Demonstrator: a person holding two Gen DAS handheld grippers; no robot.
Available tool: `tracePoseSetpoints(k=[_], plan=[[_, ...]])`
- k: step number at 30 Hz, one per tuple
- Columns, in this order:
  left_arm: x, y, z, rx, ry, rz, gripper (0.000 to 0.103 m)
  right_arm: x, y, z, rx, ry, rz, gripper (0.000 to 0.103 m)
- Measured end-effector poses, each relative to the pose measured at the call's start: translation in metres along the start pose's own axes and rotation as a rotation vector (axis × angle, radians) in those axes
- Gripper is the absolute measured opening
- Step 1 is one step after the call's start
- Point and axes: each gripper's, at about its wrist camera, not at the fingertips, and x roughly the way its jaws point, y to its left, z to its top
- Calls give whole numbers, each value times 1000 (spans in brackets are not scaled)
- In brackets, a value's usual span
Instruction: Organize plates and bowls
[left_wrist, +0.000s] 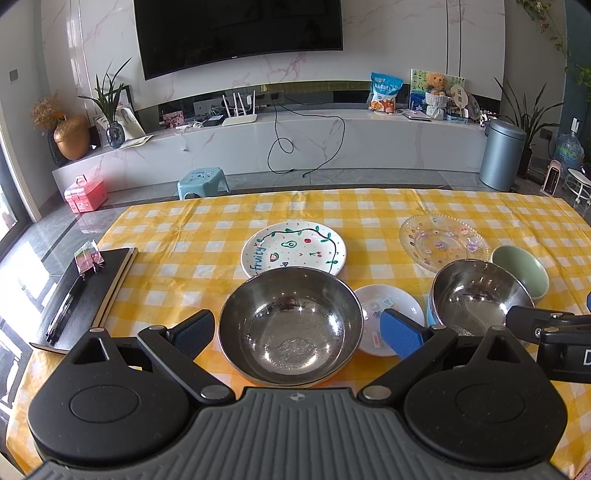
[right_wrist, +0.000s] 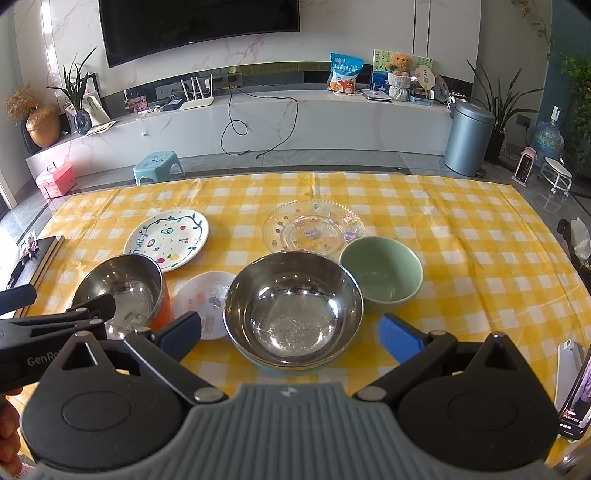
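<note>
Sitting empty — two steel bowls (left_wrist: 290, 325) (right_wrist: 293, 312), green bowl (right_wrist: 382, 275), small saucer (right_wrist: 207, 301).

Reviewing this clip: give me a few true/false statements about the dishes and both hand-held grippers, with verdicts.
1. Both the left hand-held gripper and the right hand-held gripper are open and empty. True.
2. The green bowl is stacked inside a steel bowl. False: it stands on the tablecloth beside the steel bowl with a blue outside.
3. The fruit-painted plate holds food. False: it is bare.
4. The small white dish lies between the two steel bowls. True.
5. The glass plate lies behind the green bowl. True.
</note>
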Motion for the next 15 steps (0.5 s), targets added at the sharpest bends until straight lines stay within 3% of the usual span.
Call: tracePoseSetpoints(k=[15], plan=[[1,0,-1,0,0,-1,103,2,-1,0,4,9,-1,100]])
